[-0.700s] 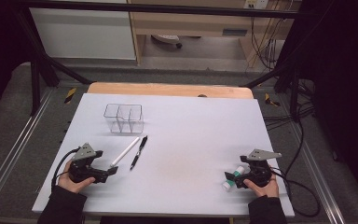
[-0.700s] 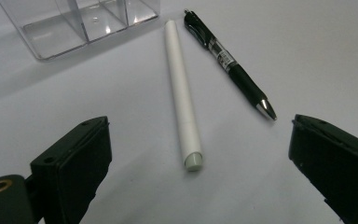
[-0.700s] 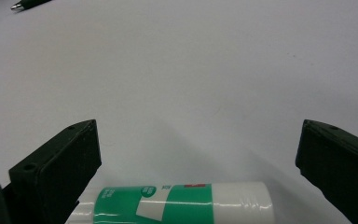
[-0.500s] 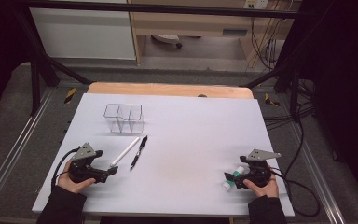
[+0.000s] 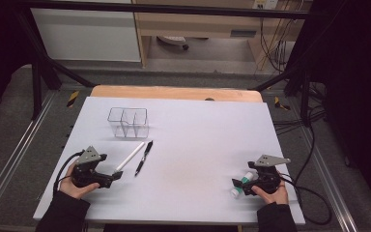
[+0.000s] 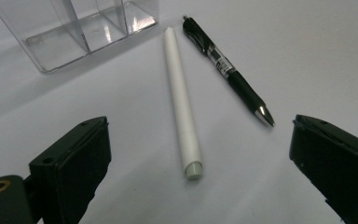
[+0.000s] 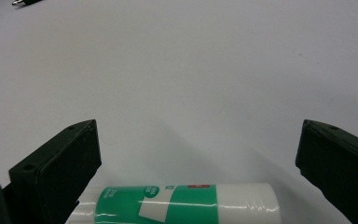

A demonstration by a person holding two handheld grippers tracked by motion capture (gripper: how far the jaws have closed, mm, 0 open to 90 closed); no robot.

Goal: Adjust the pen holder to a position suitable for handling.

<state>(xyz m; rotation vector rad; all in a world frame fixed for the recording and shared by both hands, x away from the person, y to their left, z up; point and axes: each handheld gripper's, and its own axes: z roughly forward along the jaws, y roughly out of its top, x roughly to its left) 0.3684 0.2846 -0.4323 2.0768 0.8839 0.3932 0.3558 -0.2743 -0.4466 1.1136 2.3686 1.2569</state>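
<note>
White stick (image 6: 182,102) and black pen (image 6: 228,70) lie side by side ahead of the left gripper (image 6: 200,168) — jaws spread wide. Right gripper (image 7: 196,163) — also spread — straddles a green-and-white tube (image 7: 186,203).

I log the bench (image 5: 198,125) top as plain pale grey-white, with a light wood strip along its far edge. The pen (image 6: 227,72) is black with a silver tip and a clear window band; the stick (image 6: 182,100) beside it is white with a greyish end cap. The organiser (image 6: 74,30) is clear plastic. The tube (image 7: 182,205) is white with green print. Both tongs, left (image 6: 200,154) and right (image 7: 198,163), are matte black.
</note>
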